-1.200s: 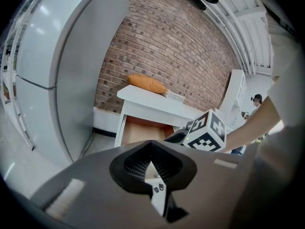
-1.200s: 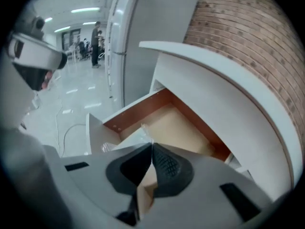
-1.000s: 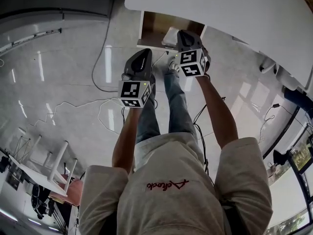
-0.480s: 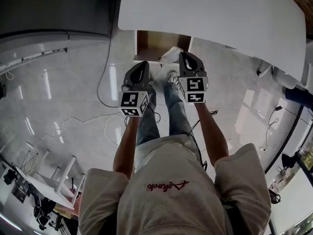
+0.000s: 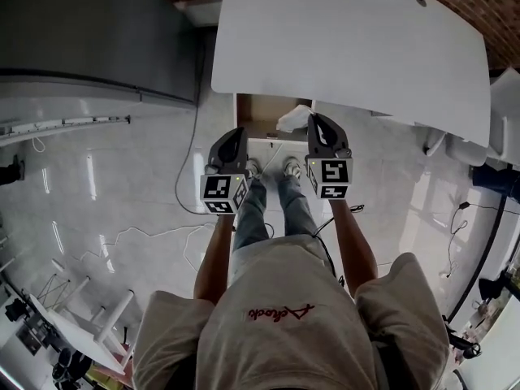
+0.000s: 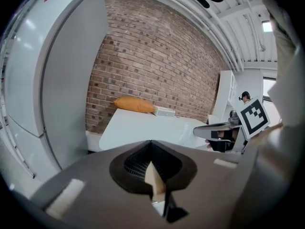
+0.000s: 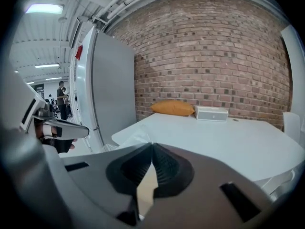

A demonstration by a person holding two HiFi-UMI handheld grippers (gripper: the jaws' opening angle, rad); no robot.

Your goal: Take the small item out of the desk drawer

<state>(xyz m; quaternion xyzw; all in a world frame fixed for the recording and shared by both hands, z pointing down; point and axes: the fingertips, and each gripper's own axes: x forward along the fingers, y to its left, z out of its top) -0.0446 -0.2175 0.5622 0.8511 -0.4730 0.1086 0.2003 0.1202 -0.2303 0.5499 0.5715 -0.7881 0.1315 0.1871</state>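
item: the small item [image 5: 291, 121] is white, crumpled and film-like (a bag or a wrapper, I cannot tell which). It sits right at the tip of the right gripper [image 5: 312, 120], bunched just past the jaws and a little to their left.
handling: probably very light and soft, with no stiffness of its own. Thin film may slide out of a shallow pinch, and it will crush rather than break.
where to hold: a gathered fold or bunched edge, taken deep between the pads, not one loose layer.
right gripper: the jaws are fully together and appear to pinch an edge of the item. Most of the item lies outside the pads, beside the tip.
left gripper [image 5: 238, 132]: the jaws are together with nothing between them. It touches nothing and is held up beside the right one.
drawer [image 5: 262, 108]: open, ahead of and below both tips, under the near edge of the desk [image 5: 349, 47].
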